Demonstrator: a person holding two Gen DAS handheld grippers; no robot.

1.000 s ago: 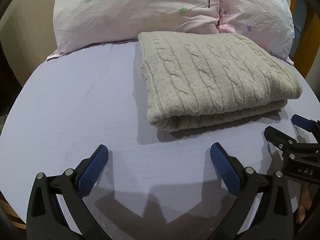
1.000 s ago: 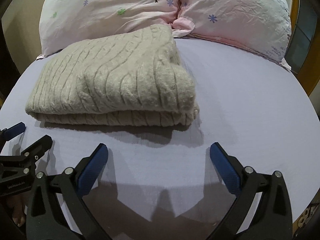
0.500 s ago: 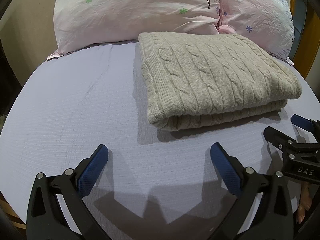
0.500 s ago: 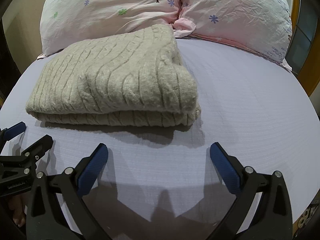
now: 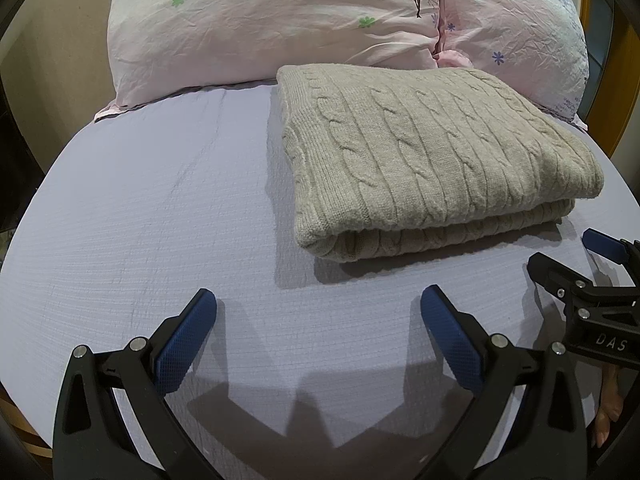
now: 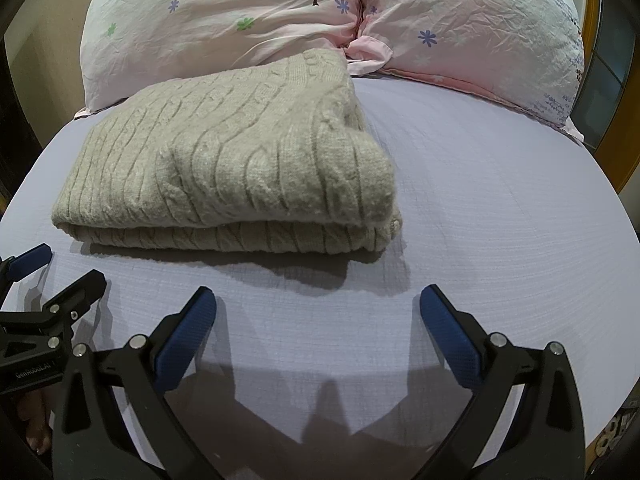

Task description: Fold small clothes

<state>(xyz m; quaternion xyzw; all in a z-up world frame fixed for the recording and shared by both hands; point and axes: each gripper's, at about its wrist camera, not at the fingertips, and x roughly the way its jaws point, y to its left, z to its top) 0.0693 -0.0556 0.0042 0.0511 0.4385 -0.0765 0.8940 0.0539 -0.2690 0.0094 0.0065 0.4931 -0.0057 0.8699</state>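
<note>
Beyond left gripper (image 5: 318, 312): sweater's (image 5: 432, 160) folded edge

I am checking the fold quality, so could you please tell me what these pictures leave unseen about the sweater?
- Folded cable-knit sweater: underside hidden against the bedsheet, both views.
- Sleeves, collar: tucked inside the layers, unseen.
- Far edge: right wrist view, the sweater's own bulk hides whether it touches the pillows.
- Right claw: cut off by the left view's edge.

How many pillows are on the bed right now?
2. The left pillow leans at the head of the bed, right behind the folded sweater; the right pillow sits beside it, touching at the middle. Anything behind them is hidden.
</note>
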